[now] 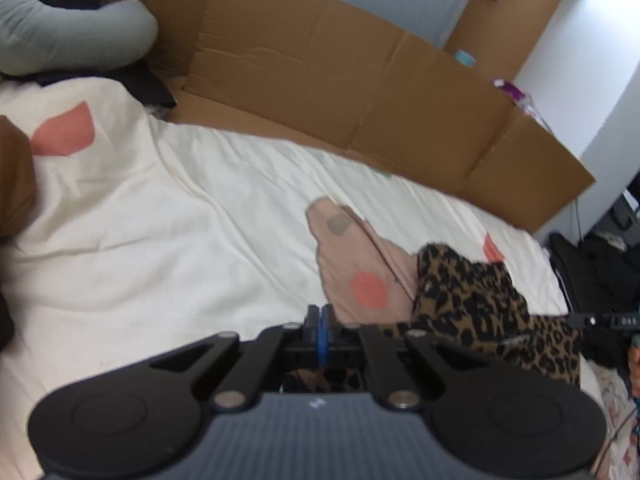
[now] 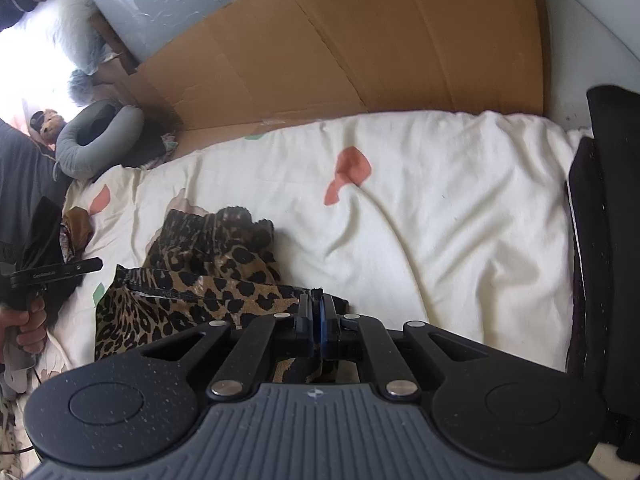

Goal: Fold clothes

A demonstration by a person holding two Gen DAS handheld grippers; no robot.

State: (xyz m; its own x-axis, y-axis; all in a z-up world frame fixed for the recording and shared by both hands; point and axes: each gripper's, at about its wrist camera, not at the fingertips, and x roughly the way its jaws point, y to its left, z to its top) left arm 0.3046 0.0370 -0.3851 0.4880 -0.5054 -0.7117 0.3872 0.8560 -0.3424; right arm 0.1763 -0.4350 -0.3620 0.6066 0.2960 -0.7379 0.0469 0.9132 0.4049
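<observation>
A leopard-print garment [image 2: 208,276] lies bunched on a cream bedsheet [image 2: 440,220] that has coral patches. In the right wrist view its dark-hemmed edge runs straight into my right gripper [image 2: 318,312], which is shut on it, and more print shows under the linkage. The left wrist view has the same garment [image 1: 480,300] heaped to the right, with leopard fabric passing beneath my left gripper [image 1: 319,316], whose blue pads are pressed together on it. A hand [image 2: 24,320] holds the left gripper's handle at the far left of the right wrist view.
Flattened cardboard [image 1: 340,80] leans along the far side of the bed. A grey U-shaped pillow [image 1: 60,32] sits at the bed's head. Black bags [image 2: 608,240] stand at the bed's right edge, and a brown item [image 1: 12,176] lies at the left.
</observation>
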